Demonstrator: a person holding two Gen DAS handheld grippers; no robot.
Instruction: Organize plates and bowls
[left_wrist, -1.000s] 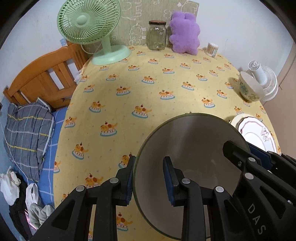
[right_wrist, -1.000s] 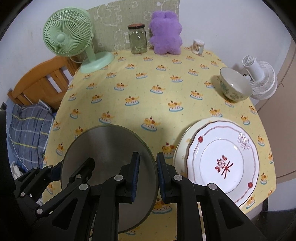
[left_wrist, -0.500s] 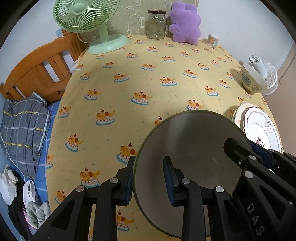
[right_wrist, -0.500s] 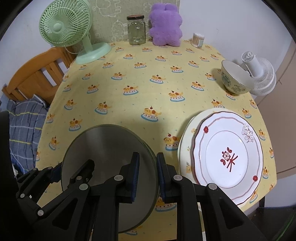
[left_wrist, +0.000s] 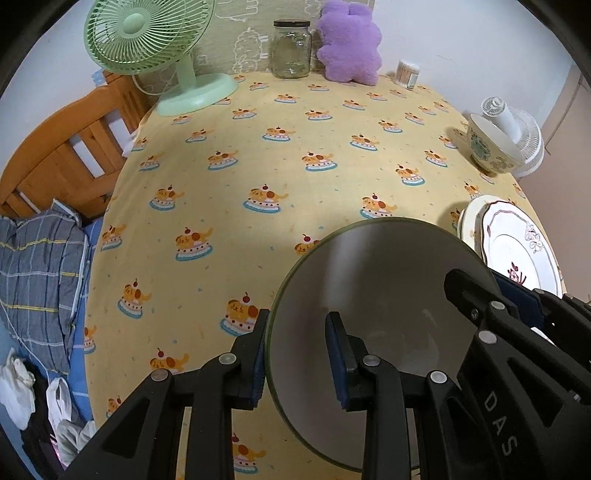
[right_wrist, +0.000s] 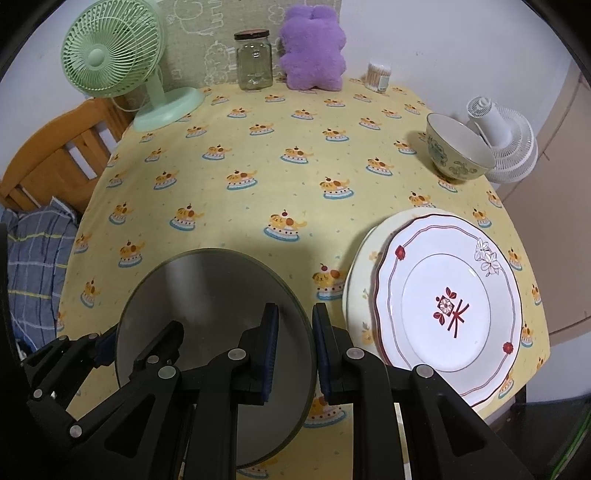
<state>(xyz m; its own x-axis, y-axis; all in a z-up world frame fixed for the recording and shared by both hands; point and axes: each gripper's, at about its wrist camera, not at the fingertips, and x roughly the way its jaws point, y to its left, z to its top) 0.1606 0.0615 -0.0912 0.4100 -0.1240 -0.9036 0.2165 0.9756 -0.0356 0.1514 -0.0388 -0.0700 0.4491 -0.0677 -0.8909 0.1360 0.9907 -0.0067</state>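
Note:
A grey bowl with a green rim (left_wrist: 384, 295) (right_wrist: 210, 295) is held above the yellow tablecloth by both grippers. My left gripper (left_wrist: 299, 354) is shut on its left rim. My right gripper (right_wrist: 295, 350) is shut on its right rim. A white plate with red flowers (right_wrist: 450, 295) (left_wrist: 517, 251) lies on a cream plate (right_wrist: 360, 266) at the table's front right. A patterned cream bowl (right_wrist: 458, 151) (left_wrist: 491, 147) stands at the right edge, farther back.
A green fan (right_wrist: 122, 59), a glass jar (right_wrist: 255, 61), a purple plush (right_wrist: 314, 48) and a swab tub (right_wrist: 378, 75) line the back. A white fan (right_wrist: 506, 147) stands off the right edge. A wooden bed frame (left_wrist: 62, 147) with bedding lies left.
Both grippers with the grey bowl have risen a little and then come forward over the table. The grip has not changed.

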